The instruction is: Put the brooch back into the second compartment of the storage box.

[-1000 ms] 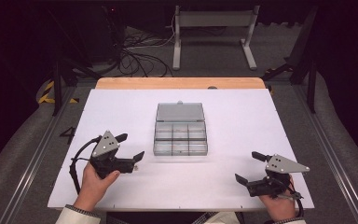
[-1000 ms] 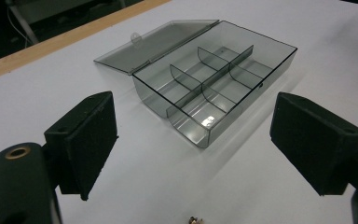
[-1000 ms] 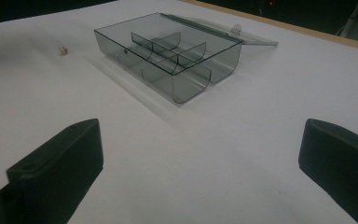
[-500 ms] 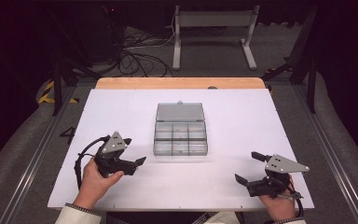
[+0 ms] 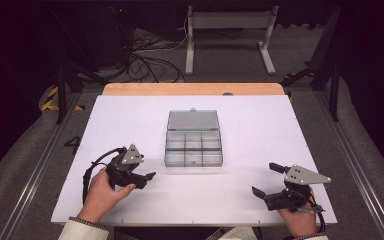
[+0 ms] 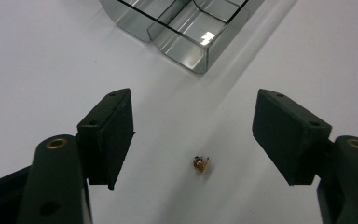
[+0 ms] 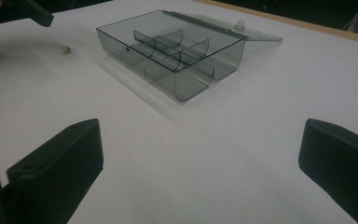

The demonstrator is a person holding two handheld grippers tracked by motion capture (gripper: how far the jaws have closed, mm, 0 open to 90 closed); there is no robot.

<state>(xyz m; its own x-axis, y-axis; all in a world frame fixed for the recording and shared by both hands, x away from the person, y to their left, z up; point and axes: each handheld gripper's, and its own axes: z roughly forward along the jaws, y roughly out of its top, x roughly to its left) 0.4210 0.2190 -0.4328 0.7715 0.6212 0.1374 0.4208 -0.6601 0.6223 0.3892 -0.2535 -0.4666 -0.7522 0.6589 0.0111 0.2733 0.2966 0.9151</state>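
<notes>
The left gripper [image 6: 193,140] hangs low with its jaws spread wide, straddling a tiny brass piece [image 6: 200,164] lying on the white table [image 5: 130,125] near the clear compartment box [image 5: 193,145]. Best to centre, sink to the surface, then close gently so it doesn't skid. The right gripper [image 5: 272,180] rests spread apart, well away.

Counter [image 5: 260,125]: white top, wooden strip along the far edge. Clear grey compartment box [image 5: 193,145] sits mid-counter, lid open and lying flat on the far side, compartments look empty. Small brownish-gold bit [image 6: 200,164] lies on the white surface just near the box's corner, too small to identify.
</notes>
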